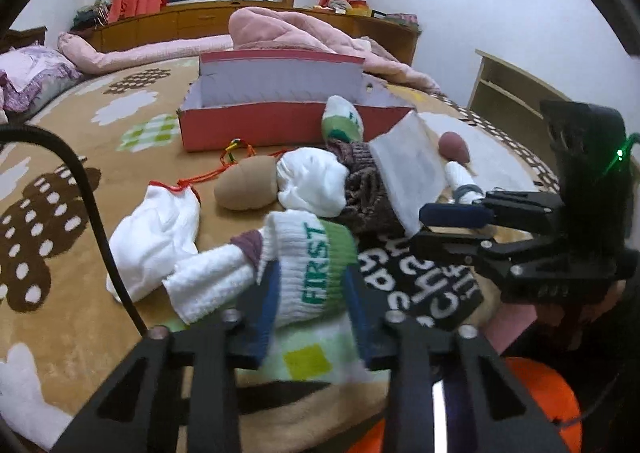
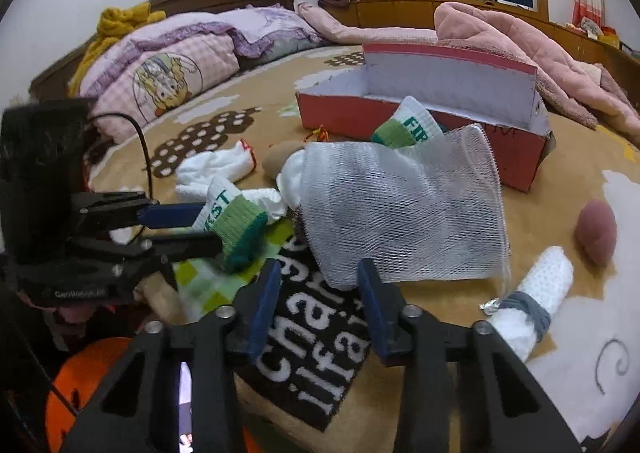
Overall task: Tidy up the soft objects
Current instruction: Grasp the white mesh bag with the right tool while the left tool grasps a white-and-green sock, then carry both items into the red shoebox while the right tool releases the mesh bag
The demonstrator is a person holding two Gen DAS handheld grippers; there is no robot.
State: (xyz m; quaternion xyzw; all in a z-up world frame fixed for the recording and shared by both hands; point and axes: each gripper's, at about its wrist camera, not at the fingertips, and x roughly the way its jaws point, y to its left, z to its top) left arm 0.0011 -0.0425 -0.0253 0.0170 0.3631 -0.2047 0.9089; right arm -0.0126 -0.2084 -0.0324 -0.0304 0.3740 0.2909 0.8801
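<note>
Sorting barely begun: left gripper (image 1: pixel 312 285) clamped on green-cuffed sock (image 1: pixel 308 265), right gripper (image 2: pixel 318 293) spread at mesh bag (image 2: pixel 400 209). Red box (image 1: pixel 256 125) seemingly empty; socks strewn outside.

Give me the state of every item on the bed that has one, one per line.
left hand-held gripper: shut on FIRST sock
FIRST sock: gripped at the cuff
right hand-held gripper: open, at the mesh bag's edge
mesh bag: lying over the pile
red box: open, lid up
second FIRST sock: leaning on the box
white roll: rolled, banded
</note>
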